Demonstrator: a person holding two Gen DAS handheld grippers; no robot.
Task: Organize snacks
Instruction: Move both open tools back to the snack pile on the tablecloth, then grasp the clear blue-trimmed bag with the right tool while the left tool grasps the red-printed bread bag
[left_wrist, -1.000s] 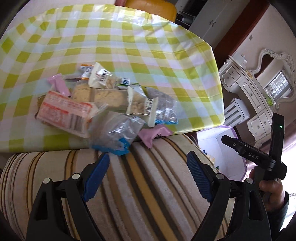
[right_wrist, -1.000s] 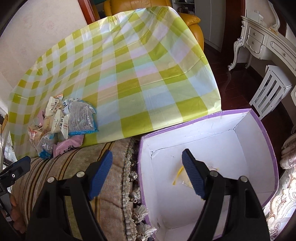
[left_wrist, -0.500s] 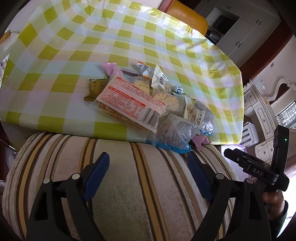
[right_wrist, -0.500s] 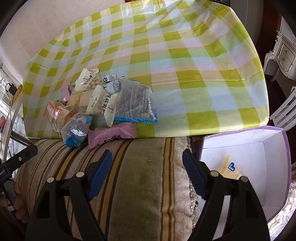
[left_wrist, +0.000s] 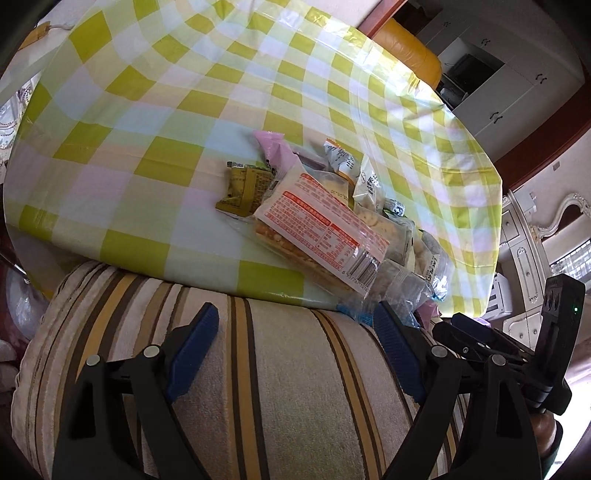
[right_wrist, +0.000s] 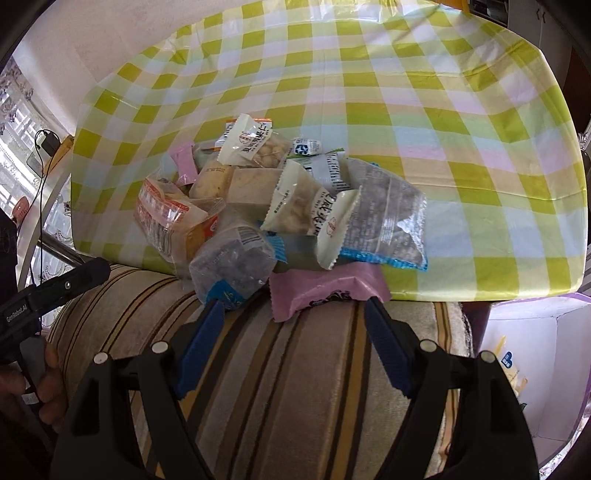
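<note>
Tablecloth (right_wrist: 424, 122): check of lime green, white, pale pink, pale blue.
Cushion (left_wrist: 295, 387): beige, with tan and dark brown stripes.
Cracker pack (left_wrist: 317, 229): clear wrap, white label, red-orange print.
Small packet (left_wrist: 245, 188): olive yellow.
Pink wrapper (right_wrist: 325, 290): plain pink, dark print at edge.
Clear bag (right_wrist: 388, 221): dark contents, blue hem.
Box (right_wrist: 517, 314): white inside, purple rim.
Left gripper (left_wrist: 295, 343), right gripper (right_wrist: 293, 339): black frames, blue pads.
</note>
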